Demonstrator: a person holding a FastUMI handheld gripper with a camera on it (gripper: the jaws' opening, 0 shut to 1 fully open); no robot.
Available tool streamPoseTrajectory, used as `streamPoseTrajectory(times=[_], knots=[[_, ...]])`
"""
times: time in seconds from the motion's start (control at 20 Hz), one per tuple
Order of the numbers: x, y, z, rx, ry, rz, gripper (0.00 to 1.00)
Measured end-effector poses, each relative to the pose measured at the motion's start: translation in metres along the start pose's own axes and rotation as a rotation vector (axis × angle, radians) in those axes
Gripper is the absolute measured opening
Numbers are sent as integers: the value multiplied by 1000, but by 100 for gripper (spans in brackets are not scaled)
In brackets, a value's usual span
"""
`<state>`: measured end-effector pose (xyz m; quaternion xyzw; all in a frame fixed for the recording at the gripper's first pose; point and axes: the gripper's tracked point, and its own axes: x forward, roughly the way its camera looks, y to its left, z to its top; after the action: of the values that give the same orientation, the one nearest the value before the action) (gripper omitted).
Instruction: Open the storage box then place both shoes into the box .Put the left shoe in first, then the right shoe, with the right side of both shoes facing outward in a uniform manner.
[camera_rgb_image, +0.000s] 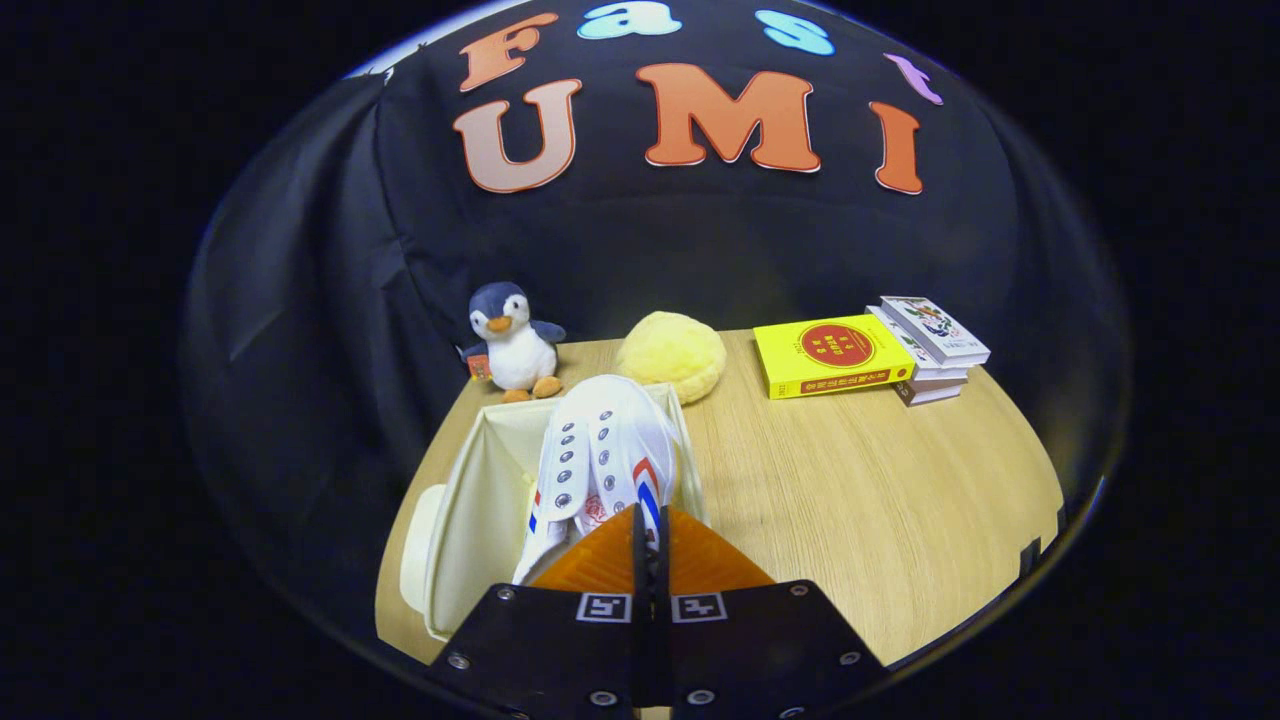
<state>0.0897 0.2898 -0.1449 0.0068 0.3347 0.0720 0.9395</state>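
Between tongs: white shoe | tongs clamped on shoe | over open box

One shoe, one box, one penguin toy, one yellow plush, three books.

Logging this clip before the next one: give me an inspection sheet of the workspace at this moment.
Surface: wooden table, bare ahead of the fingers.
Job's things: open box ahead; white shoe hangs over it, held at its near end.
Clutter: penguin, yellow plush, yellow book, book stack, all beyond the box.
Tongs: fingers together, pinching the shoe.
Cables: nothing seen.
Surroundings: black cloth wall.
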Motion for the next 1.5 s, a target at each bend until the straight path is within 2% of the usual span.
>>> streamPoseTrajectory(times=[0.1, 0.2, 0.25, 0.35, 0.4, 0.5, 0.55, 0.6, 0.65, 0.7, 0.75, 0.85, 1.15, 1.5], knots=[[1, -1, -9, -20, 27, -32, 3], [-1, 13, -6, 5, 2, 22, 7], [-8, 16, 6, 28, -35, 34, 14], [-18, 2, 31, -3, -116, -2, 18], [-21, -3, 37, -23, -130, -5, 20], [-23, -15, 40, -21, -139, -14, 30], [-23, -25, 40, -9, -139, -22, 40], [-23, -35, 39, 3, -137, -26, 46], [-24, -43, 38, 20, -132, -28, 61], [-26, -55, 39, 34, -129, -34, 67], [-29, -68, 42, 38, -139, -45, 85], [-37, -97, 57, 30, -177, -70, 98], [-74, -186, 108, 53, -312, -98, 98], [-113, -280, 133, 23, -399, -111, 98]])
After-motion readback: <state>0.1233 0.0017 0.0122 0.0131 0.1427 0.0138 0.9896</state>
